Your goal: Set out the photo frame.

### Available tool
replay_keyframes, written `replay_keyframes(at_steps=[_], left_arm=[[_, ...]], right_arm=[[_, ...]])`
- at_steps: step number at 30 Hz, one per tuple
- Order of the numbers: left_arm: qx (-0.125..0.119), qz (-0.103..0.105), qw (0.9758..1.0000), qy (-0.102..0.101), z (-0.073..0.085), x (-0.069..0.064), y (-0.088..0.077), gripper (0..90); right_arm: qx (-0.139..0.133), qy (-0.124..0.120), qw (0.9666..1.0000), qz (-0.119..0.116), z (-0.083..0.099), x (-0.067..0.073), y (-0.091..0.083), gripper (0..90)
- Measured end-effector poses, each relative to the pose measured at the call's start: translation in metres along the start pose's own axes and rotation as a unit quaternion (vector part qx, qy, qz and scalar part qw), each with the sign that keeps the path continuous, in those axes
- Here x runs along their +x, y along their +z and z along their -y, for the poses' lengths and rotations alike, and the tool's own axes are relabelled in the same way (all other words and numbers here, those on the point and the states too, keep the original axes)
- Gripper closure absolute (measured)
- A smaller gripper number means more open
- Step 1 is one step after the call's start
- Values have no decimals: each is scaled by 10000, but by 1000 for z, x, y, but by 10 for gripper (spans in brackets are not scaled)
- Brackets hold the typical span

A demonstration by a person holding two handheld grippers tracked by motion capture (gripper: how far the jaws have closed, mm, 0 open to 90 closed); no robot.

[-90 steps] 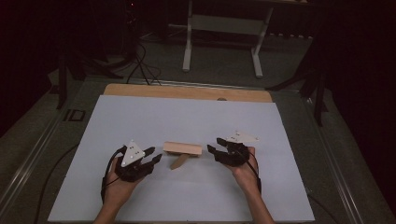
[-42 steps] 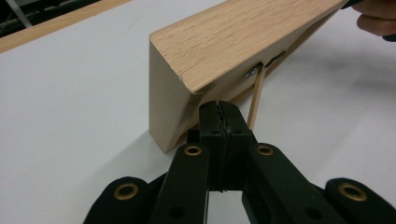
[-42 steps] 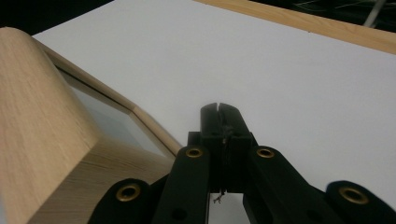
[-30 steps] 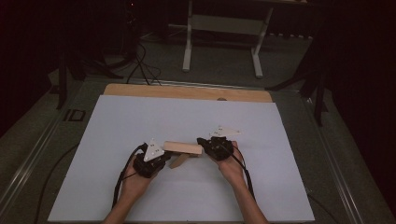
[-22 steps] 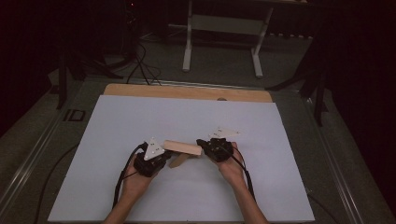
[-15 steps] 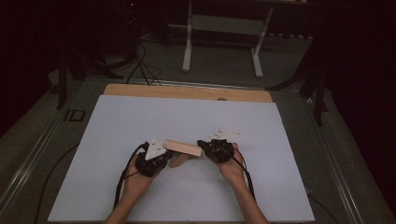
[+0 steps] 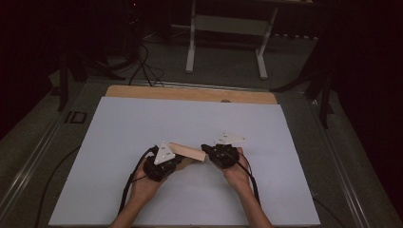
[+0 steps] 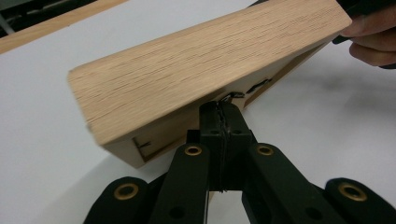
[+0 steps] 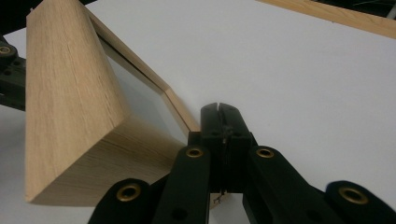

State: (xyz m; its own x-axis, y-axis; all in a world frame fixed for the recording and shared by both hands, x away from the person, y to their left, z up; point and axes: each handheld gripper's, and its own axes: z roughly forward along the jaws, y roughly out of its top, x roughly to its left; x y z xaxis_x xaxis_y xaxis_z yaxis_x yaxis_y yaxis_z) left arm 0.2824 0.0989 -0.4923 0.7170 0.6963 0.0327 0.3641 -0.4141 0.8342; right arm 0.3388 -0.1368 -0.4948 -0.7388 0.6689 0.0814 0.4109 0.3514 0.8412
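A long light-wood box (image 7: 187, 151) lies near the middle of the white table sheet (image 7: 142, 118), between my two grippers. In the left gripper view the box (image 8: 201, 60) is tilted, with one long edge up. My left gripper (image 8: 223, 105) is shut, and its tip sits under that raised edge by a small metal fitting. In the high view the left gripper (image 7: 179, 161) is at the box's left end and my right gripper (image 7: 205, 152) at its right end. The right gripper (image 9: 219, 108) is shut, with its tip against the box's thin framed face (image 9: 144, 79).
A bare wooden strip (image 7: 190, 94) runs along the table's far edge. Beyond it on the floor stand a grey frame (image 7: 225, 28) and some cables (image 7: 140, 61). The white sheet spreads wide on all sides of the box.
Since the earliest frame both hands have come inward from either side to the box's ends. Over the last second they have hardly moved.
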Motion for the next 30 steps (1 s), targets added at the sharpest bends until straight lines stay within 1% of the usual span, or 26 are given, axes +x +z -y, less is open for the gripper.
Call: replay_keyframes(at_steps=[4,10,11,17,20,25,26,30], left_arm=[[-3,64,10000,61,-3,-4,2,895],[26,92,9999,118,-5,-8,6,895],[21,109,9999,101,-5,-8,7,895],[50,101,9999,110,-5,-7,7,895],[72,86,9999,102,-5,-5,9,895],[69,54,10000,45,-4,-2,10,895],[56,44,10000,16,-4,-2,11,895],[47,-8,10000,4,-4,2,12,895]], right_arm=[[3,-12,10000,9,1,1,-1,899],[3,-21,10000,20,1,2,-2,899],[9,-7,10000,16,2,3,-3,899],[-8,-21,10000,9,4,5,-5,899],[5,-72,10000,-4,4,7,-6,899],[21,-182,9998,-16,5,13,-8,899],[19,-180,9998,-36,5,14,-8,899],[26,-221,9997,-97,6,18,-9,899]])
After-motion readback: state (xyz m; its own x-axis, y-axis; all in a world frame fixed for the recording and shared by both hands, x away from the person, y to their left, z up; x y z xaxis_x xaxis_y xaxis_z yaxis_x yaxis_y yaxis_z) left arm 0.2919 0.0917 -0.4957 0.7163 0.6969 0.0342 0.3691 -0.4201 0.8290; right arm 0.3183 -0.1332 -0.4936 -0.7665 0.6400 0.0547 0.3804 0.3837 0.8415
